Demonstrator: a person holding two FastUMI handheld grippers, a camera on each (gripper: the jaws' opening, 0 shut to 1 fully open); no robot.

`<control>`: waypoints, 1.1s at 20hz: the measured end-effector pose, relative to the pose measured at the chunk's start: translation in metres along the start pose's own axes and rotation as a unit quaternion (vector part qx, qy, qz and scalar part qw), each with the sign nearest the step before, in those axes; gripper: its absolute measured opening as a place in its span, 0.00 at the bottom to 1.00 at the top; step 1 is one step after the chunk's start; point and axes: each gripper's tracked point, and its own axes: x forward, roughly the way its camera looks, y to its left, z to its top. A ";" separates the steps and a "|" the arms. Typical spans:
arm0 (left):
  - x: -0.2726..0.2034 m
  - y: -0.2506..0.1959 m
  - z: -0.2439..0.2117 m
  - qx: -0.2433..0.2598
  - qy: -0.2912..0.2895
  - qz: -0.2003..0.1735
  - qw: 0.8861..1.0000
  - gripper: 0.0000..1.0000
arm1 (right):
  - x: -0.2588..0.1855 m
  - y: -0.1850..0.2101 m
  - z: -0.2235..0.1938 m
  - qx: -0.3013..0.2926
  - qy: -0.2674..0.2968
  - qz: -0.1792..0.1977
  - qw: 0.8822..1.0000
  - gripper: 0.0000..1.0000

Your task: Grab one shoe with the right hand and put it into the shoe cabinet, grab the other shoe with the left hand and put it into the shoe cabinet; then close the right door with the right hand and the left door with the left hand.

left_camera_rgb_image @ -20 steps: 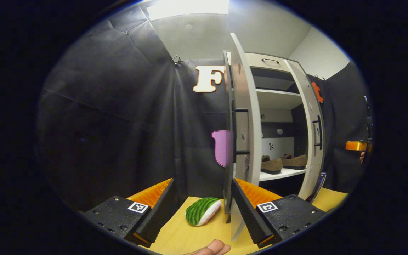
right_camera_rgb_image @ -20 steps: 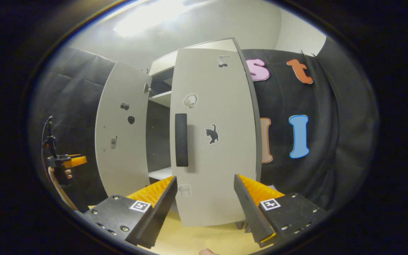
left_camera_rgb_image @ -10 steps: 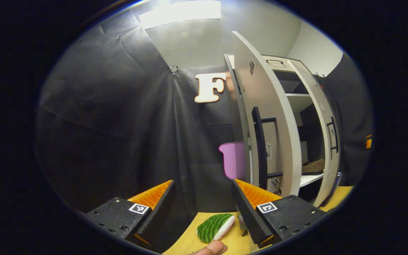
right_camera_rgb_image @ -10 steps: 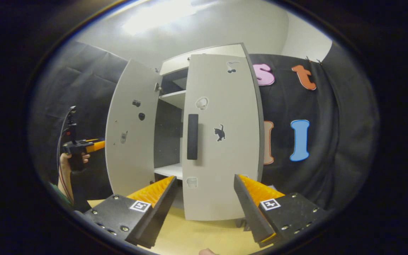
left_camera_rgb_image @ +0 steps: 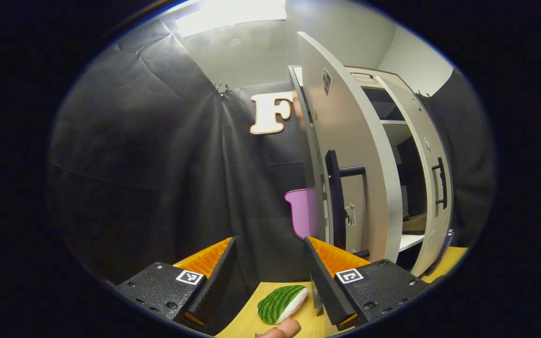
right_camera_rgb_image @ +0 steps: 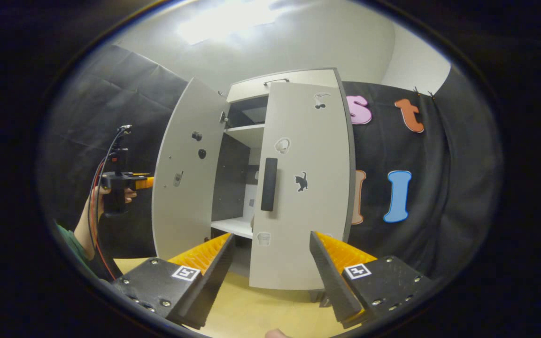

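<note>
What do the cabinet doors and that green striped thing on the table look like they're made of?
The cabinet doors look like matt pale-grey laminated board: flat, smooth, thin-edged panels, though painted wood is possible. The green striped thing looks like soft stuffed fabric, rounded and plump with a white underside.

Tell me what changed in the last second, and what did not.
The left door swung toward closing, hiding most of the shoes. The right gripper backed away from the right door. Both grippers stayed open and empty, as the left gripper shows; the right door stayed nearly shut.

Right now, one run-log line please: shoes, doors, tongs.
shoe: on cabinet shelf | right door: nearly shut | left door: ajar | left tongs: open | right tongs: open, empty
</note>
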 end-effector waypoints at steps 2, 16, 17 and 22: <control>0.000 -0.002 -0.002 0.002 0.005 -0.011 1.000 0.85 | -0.001 0.003 -0.001 0.006 0.002 -0.005 1.000 0.96; -0.003 -0.090 0.000 -0.046 0.050 -0.089 0.994 0.87 | -0.012 0.018 -0.027 0.010 0.065 -0.067 0.996 0.94; -0.001 -0.095 -0.001 -0.051 0.051 -0.093 0.993 0.87 | -0.014 0.014 -0.025 0.014 0.062 -0.071 0.995 0.96; 0.001 -0.113 0.000 -0.057 0.052 -0.102 0.992 0.88 | -0.016 0.017 -0.017 0.016 0.049 -0.068 0.996 0.96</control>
